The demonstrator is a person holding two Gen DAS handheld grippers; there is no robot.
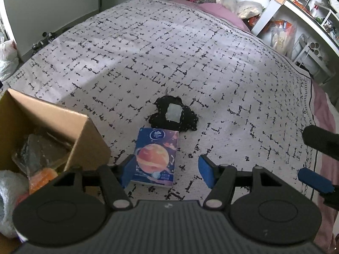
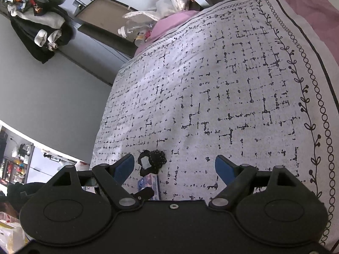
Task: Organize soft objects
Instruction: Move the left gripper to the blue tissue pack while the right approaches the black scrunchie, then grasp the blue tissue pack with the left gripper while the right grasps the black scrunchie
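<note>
A blue tissue pack (image 1: 155, 156) printed with an orange planet lies flat on the patterned bed cover (image 1: 148, 53). Just beyond it sits a black soft item (image 1: 188, 118) with a pale patch on top. My left gripper (image 1: 167, 170) hovers over the near end of the pack with jaws open; the left pad is at the pack's edge and the right pad stands clear of it. In the right wrist view, my right gripper (image 2: 174, 168) is open and holds nothing, with the black item (image 2: 156, 158) and the tissue pack (image 2: 149, 183) low and to the left of its middle.
An open cardboard box (image 1: 84, 131) stands left of the pack, holding crinkled plastic, an orange item (image 1: 42, 176) and a white fluffy item (image 1: 10, 190). The right gripper's fingers (image 1: 315, 180) enter at the right edge. Pink bedding (image 1: 218, 10) and cluttered shelves (image 1: 296, 10) lie beyond the bed.
</note>
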